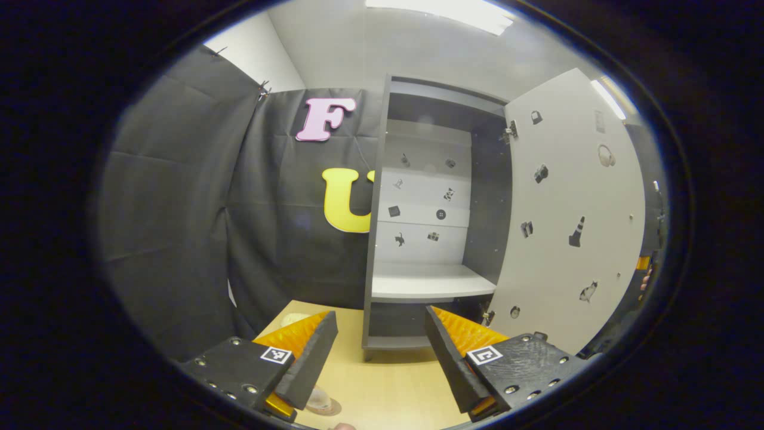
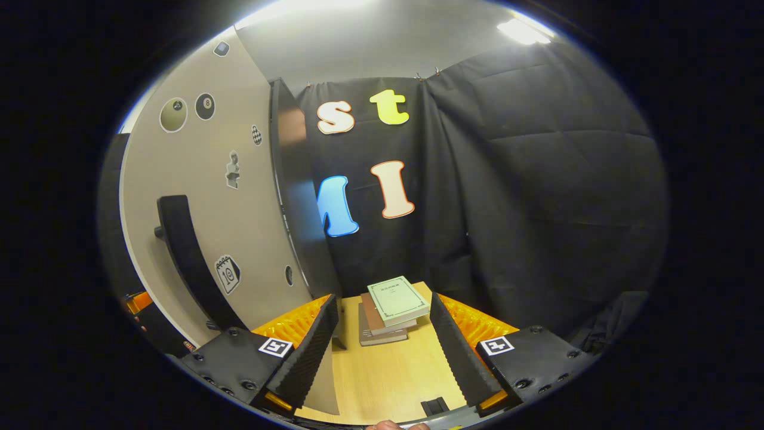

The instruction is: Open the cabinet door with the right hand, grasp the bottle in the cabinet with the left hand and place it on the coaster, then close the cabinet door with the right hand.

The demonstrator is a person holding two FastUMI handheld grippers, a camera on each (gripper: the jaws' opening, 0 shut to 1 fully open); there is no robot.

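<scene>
The grey cabinet (image 1: 377,197) stands with its door (image 1: 573,209) swung wide to the right, and its white shelf (image 1: 430,280) is bare. Low in the left gripper view, a small clear object (image 1: 319,399) that looks like the bottle rests on a brown coaster (image 1: 332,409), beside my left finger. My left gripper (image 1: 381,315) is open above the table, pointing at the cabinet. In the right gripper view, the door's outer face (image 2: 239,197) and black handle (image 2: 185,257) lie to the left. My right gripper (image 2: 383,298) is open, its left finger (image 2: 307,346) near the door's lower edge.
A stack of books (image 2: 391,307) lies on the wooden table (image 2: 388,370) ahead of the right gripper. An orange part of a gripper and a hand (image 1: 644,278) peek past the door's far edge. Black cloth walls close in behind and beside the cabinet.
</scene>
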